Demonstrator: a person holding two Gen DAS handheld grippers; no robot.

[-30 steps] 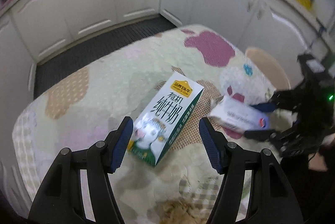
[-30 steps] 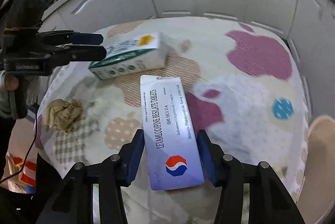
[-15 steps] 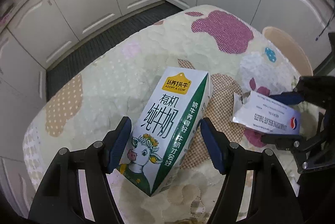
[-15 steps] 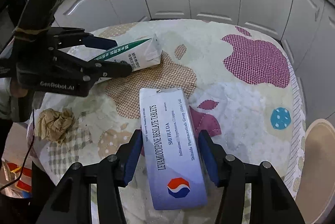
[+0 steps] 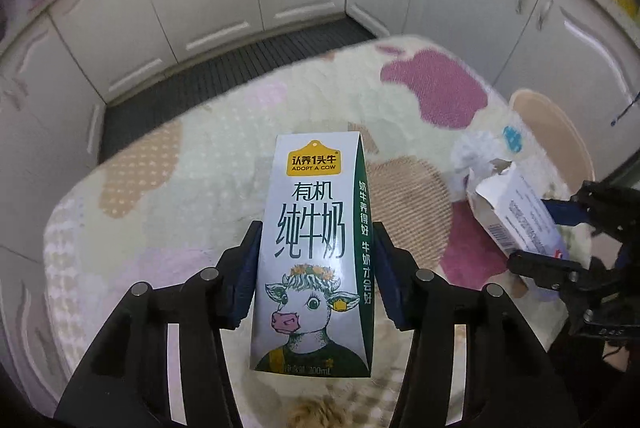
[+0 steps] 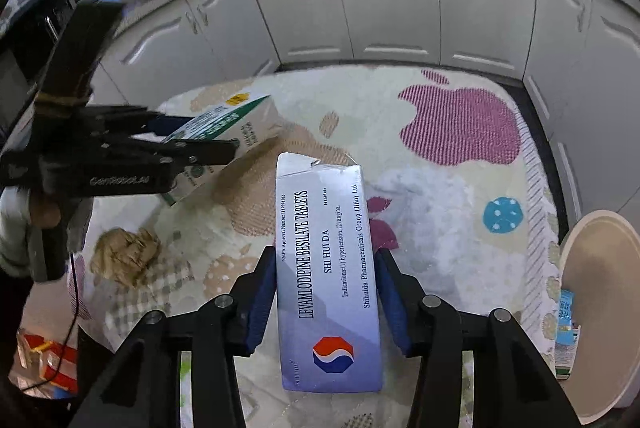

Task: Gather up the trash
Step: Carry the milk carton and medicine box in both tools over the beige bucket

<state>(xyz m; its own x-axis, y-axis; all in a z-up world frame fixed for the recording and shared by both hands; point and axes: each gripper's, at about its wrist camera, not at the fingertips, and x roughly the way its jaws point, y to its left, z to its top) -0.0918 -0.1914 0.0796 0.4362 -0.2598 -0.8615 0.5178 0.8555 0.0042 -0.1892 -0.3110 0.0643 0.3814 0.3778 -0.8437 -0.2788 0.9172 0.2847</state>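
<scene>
1. Glossy rectangular milk carton, frame centre, is clamped between the left gripper fingers above the quilted patchwork tablecloth.
2. Flat cardboard tablet box, torn-ended, is pinched by the right gripper.
3. Crumpled brown paper lies at lower left.

The crumpled brown paper is cut off by the left wrist view's bottom edge. The small blue packet sits partly behind the beige bin, its print too small to read.

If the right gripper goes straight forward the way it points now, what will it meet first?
The right gripper already holds the tablet box, which leads. Beyond its far end lies the patterned table cover, so the box would probably touch that first; the height above it is unclear.
</scene>
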